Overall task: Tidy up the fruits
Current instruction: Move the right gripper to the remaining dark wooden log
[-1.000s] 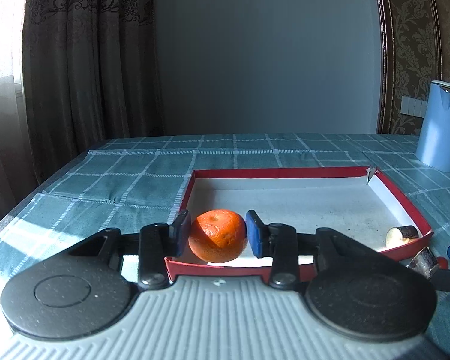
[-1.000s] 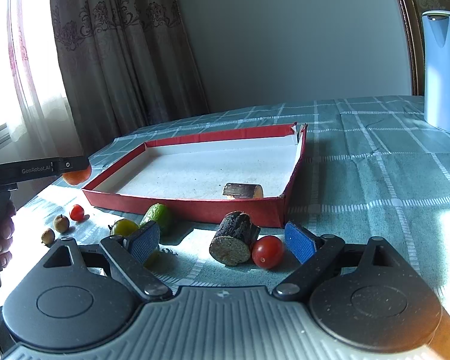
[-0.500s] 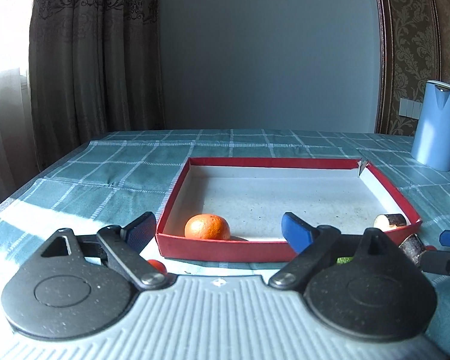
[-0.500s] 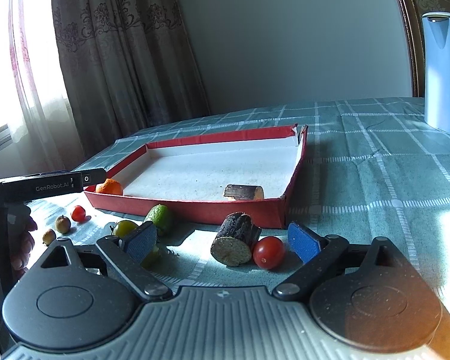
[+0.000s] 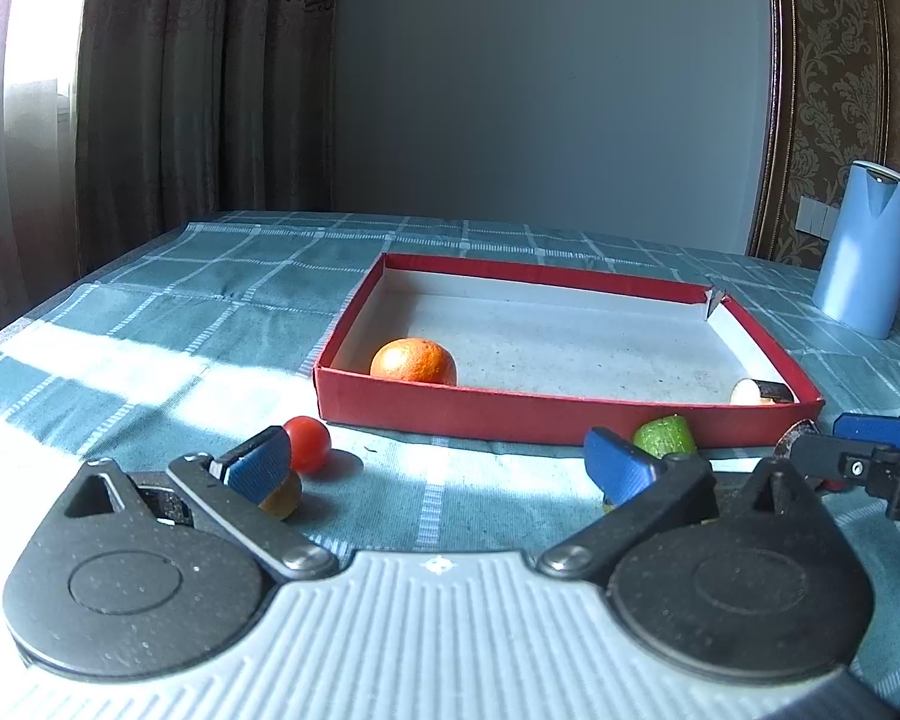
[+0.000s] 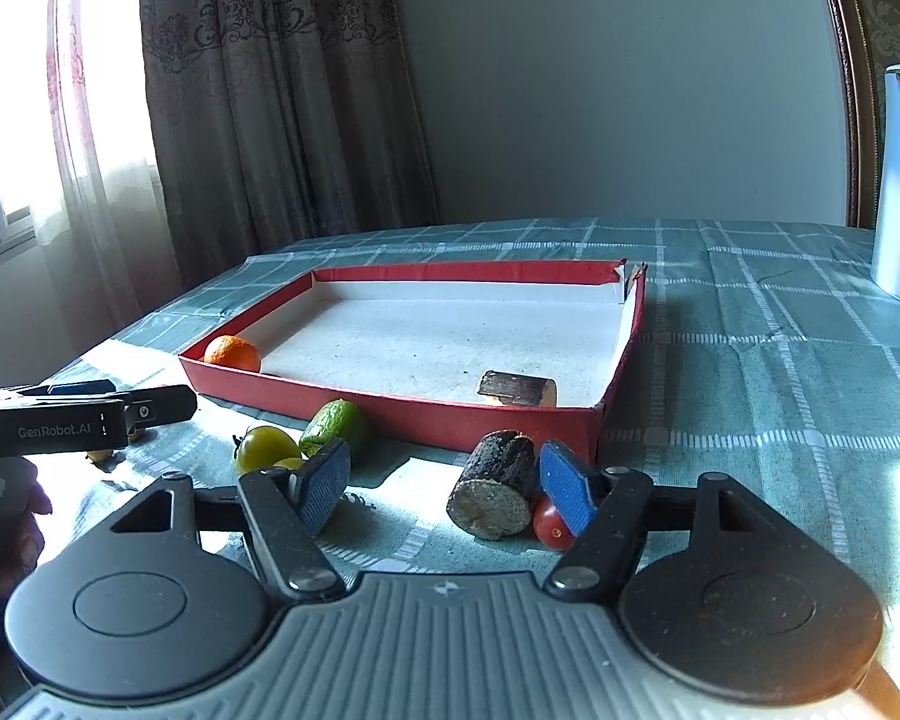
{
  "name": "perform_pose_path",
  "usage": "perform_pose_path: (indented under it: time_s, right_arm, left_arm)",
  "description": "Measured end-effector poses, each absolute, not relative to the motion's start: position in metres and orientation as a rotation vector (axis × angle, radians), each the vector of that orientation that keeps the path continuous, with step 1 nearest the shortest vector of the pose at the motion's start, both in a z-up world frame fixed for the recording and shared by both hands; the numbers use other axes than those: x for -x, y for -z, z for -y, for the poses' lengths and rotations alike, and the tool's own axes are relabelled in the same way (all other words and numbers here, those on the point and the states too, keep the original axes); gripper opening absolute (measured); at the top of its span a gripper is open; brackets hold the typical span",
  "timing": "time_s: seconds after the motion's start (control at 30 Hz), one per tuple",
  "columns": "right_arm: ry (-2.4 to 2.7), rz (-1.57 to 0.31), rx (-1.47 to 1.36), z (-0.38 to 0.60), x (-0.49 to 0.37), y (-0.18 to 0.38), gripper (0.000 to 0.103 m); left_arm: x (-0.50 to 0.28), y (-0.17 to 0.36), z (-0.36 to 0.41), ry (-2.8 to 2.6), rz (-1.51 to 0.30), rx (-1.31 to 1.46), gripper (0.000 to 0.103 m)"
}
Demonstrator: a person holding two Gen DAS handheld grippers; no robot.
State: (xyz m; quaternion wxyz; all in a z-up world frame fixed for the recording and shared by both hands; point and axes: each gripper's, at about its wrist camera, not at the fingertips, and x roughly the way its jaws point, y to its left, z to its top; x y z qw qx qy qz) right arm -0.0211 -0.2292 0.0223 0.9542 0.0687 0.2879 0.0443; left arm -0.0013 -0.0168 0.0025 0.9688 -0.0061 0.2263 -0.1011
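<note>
An orange (image 5: 414, 361) lies free in the near-left corner of the red box tray (image 5: 558, 417), also seen as the orange (image 6: 232, 354). My left gripper (image 5: 438, 462) hangs in front of the tray, jaws opening wide with nothing between them; a red cherry tomato (image 5: 308, 443) and a small yellowish fruit (image 5: 279, 495) sit by its left pad. My right gripper (image 6: 444, 491) is closing around a dark bark-skinned stub (image 6: 498, 492). Its right pad is at the stub, its left pad well apart. A red tomato (image 6: 552, 525) lies by the right pad.
A lime (image 6: 336, 429) and a yellow-green tomato (image 6: 267, 449) lie before the tray wall (image 6: 390, 414). A second brown stub (image 6: 516, 390) rests inside the tray. A blue kettle (image 5: 864, 252) stands at the far right. A hand (image 6: 12, 516) holds the left gripper.
The left gripper let go of the orange, which now lies in the tray, and drew back and down with jaws wide. The right jaws narrowed around the dark stub.
</note>
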Motion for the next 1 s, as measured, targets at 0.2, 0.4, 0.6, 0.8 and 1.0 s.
perform_pose_path:
  time_s: [0.2, 0.4, 0.6, 0.8, 1.0]
  right_arm:
    - [-0.054, -0.619, -0.099, 0.223, 0.013, -0.019, 0.070]
    - [-0.027, -0.649, -0.061, 0.218, 0.006, -0.017, 0.063]
    - [-0.006, -0.674, -0.027, 0.213, 0.001, -0.015, 0.057]
    - [0.038, -0.697, 0.063, 0.201, -0.002, -0.012, 0.057]
    - [0.066, -0.710, 0.103, 0.196, -0.005, -0.010, 0.057]
  left_arm:
    - [0.000, 0.000, 0.017, 0.191, -0.472, 0.010, 0.103]
    - [-0.004, 0.002, 0.014, 0.181, -0.504, 0.028, 0.103]
    - [-0.004, 0.002, 0.013, 0.173, -0.501, 0.039, 0.103]
    - [-0.005, 0.003, 0.013, 0.168, -0.506, 0.040, 0.103]
    - [-0.005, 0.003, 0.013, 0.168, -0.509, 0.042, 0.103]
